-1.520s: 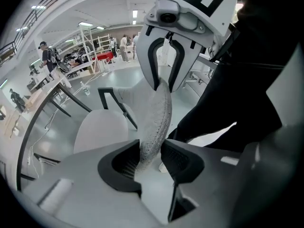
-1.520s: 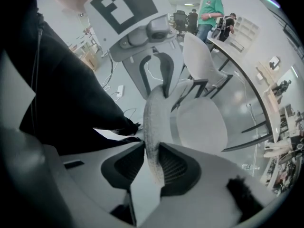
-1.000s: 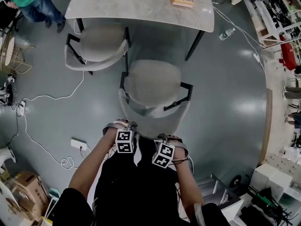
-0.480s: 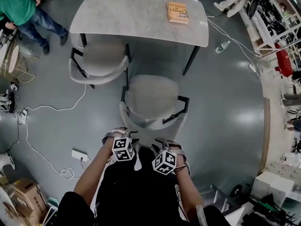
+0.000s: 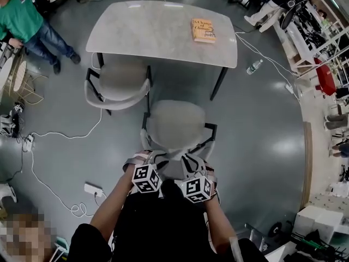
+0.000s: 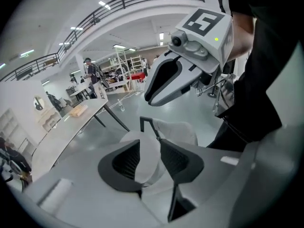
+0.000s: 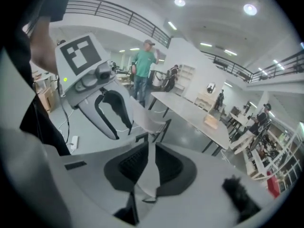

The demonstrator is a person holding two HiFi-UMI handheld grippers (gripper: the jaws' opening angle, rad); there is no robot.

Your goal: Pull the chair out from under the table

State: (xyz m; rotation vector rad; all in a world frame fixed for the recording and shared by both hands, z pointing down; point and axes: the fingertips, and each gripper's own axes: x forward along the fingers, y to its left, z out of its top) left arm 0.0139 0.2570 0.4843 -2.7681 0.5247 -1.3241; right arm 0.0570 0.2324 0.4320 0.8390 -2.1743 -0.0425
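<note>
The grey padded chair (image 5: 175,125) with black arms stands clear of the marble-topped table (image 5: 161,31), its backrest towards me. My left gripper (image 5: 143,158) and right gripper (image 5: 194,161) hover side by side just above that backrest, apart from it. In the left gripper view the left gripper (image 6: 148,158) is open, with the chair (image 6: 176,130) seen beyond the gap. In the right gripper view the right gripper (image 7: 149,167) shows a narrower gap with nothing pressed between the pads. Both pairs of jaws have just been closing, on nothing.
A second grey chair (image 5: 117,81) is tucked partly under the table's left side. An orange book (image 5: 203,30) lies on the table. A person in a green top (image 5: 27,21) stands far left. Cables and a power strip (image 5: 91,189) lie on the floor at left; a bottle (image 5: 252,67) lies at right.
Both grippers have lifted off the top of the chair's backrest and come up towards me. The chair has stayed where it was, away from the table.
</note>
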